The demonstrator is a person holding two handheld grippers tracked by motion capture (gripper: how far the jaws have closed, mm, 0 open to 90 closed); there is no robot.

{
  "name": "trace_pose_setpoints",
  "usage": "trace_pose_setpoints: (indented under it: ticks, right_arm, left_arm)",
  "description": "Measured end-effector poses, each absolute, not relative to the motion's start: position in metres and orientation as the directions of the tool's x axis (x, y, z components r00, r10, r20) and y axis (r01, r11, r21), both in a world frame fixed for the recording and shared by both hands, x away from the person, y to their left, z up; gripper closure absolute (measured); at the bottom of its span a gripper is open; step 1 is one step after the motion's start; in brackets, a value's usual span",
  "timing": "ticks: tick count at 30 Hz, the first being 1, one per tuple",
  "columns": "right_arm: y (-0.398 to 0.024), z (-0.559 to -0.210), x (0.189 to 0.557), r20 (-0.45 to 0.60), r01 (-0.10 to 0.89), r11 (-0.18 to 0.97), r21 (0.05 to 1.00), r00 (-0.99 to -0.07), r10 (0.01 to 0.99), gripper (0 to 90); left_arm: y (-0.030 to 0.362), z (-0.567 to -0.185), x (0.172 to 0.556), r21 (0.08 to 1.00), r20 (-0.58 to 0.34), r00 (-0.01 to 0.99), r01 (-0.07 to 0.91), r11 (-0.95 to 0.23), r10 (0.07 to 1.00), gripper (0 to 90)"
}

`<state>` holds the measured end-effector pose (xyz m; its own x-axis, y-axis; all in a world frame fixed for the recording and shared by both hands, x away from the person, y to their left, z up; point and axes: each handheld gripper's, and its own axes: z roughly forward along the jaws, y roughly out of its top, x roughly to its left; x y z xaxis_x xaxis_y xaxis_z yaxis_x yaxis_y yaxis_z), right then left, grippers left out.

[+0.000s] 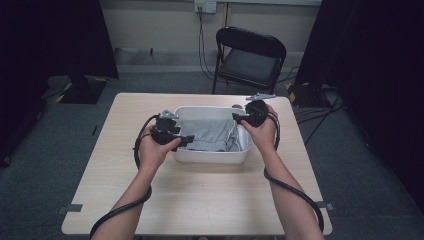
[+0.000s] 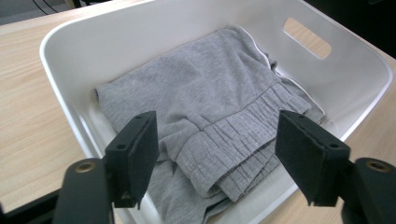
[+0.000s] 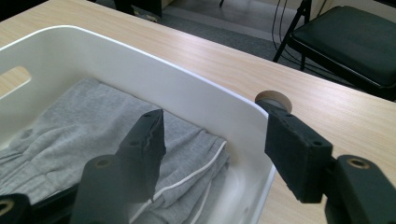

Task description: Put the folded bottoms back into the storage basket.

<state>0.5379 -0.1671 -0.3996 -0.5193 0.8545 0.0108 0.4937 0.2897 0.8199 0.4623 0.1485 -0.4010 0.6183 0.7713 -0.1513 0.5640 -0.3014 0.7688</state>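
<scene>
In the high view, the white tub (image 1: 210,155) on the table (image 1: 200,200) holds grey shorts (image 1: 207,135); a black chair (image 1: 250,55) stands behind. In the left gripper view, the left gripper (image 2: 215,151) gapes above the waistband. In the right gripper view, the right gripper (image 3: 212,154) straddles the tub's wall unclamped, near a small round disc (image 3: 274,99).

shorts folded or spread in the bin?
Folded. The grey shorts lie doubled over, waistband on top, flat inside the white bin; no jaw touches them.
</scene>
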Motion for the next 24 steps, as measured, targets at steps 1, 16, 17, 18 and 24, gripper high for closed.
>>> trace_pose_setpoints:
  ticks: [1, 16, 17, 18, 24]
  right_arm:
    - [-0.167, -0.399, 0.537, 0.008, 0.489, 0.292, 0.822, -0.522, 0.853, 36.3]
    - [-0.171, -0.387, 0.523, 0.014, 0.481, 0.297, 0.825, -0.542, 0.841, 26.9]
    - [-0.171, -0.386, 0.522, 0.013, 0.482, 0.3, 0.823, -0.545, 0.838, 26.8]
    - [-0.171, -0.385, 0.52, 0.009, 0.478, 0.302, 0.825, -0.545, 0.838, 26.7]
    - [-0.175, -0.379, 0.516, 0.009, 0.472, 0.3, 0.829, -0.548, 0.836, 25.7]
  left_arm:
    - [0.149, -0.401, 0.462, 0.768, -0.153, 0.616, 0.566, -0.299, 0.773, 28.1]
    - [0.154, -0.399, 0.456, 0.774, -0.147, 0.619, 0.558, -0.3, 0.772, 19.3]
    - [0.154, -0.399, 0.456, 0.773, -0.151, 0.621, 0.559, -0.299, 0.769, 19.1]
    - [0.154, -0.398, 0.455, 0.773, -0.149, 0.62, 0.559, -0.3, 0.771, 19.0]
    - [0.158, -0.395, 0.452, 0.785, -0.157, 0.614, 0.553, -0.28, 0.773, 17.4]
